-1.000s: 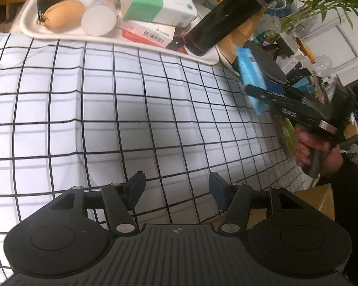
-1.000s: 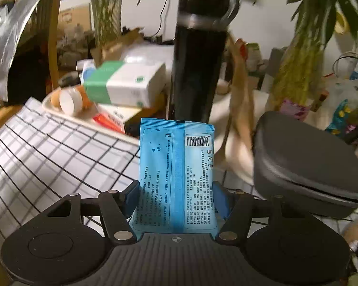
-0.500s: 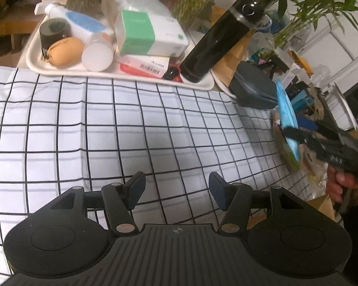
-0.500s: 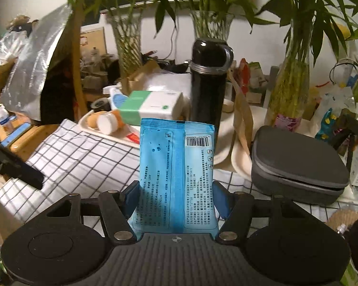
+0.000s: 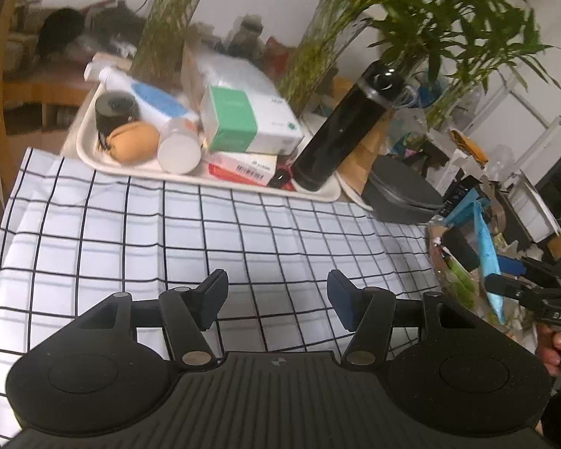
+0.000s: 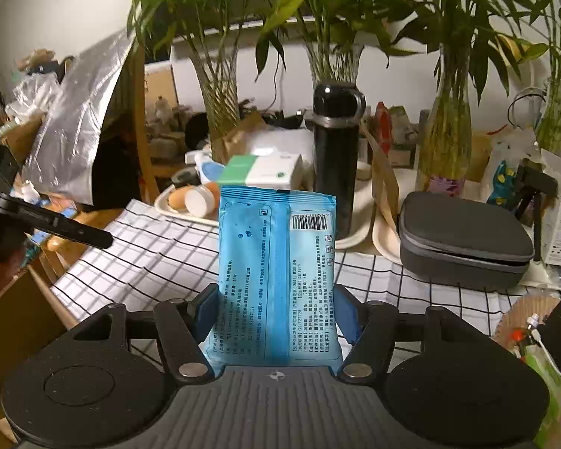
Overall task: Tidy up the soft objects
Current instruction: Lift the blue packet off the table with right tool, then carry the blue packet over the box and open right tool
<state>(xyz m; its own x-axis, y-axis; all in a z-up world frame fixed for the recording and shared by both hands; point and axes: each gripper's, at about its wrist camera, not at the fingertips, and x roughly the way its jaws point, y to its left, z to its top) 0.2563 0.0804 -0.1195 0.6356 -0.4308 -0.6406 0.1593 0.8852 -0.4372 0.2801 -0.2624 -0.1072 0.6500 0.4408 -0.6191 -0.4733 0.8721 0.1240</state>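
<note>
My right gripper [image 6: 276,314] is shut on a blue wet-wipes pack [image 6: 276,273], held upright above the near edge of the checked cloth [image 6: 161,258]. The pack also shows edge-on in the left wrist view [image 5: 486,254], at the far right, with the right gripper [image 5: 505,277] below it. My left gripper [image 5: 276,299] is open and empty above the checked cloth [image 5: 168,232]; it also shows in the right wrist view [image 6: 93,237] at the far left.
A cream tray [image 5: 89,149] behind the cloth holds a green-white tissue box [image 5: 243,119], a black flask [image 5: 340,134], a white jar [image 5: 179,146], an orange pouch [image 5: 134,142] and a red-white box. A grey zip case [image 6: 463,239] lies right. Vases of bamboo stand behind.
My right gripper has drawn back and up from the tray with the pack still in it. My left gripper has also pulled back, so more of the tray and plants shows.
</note>
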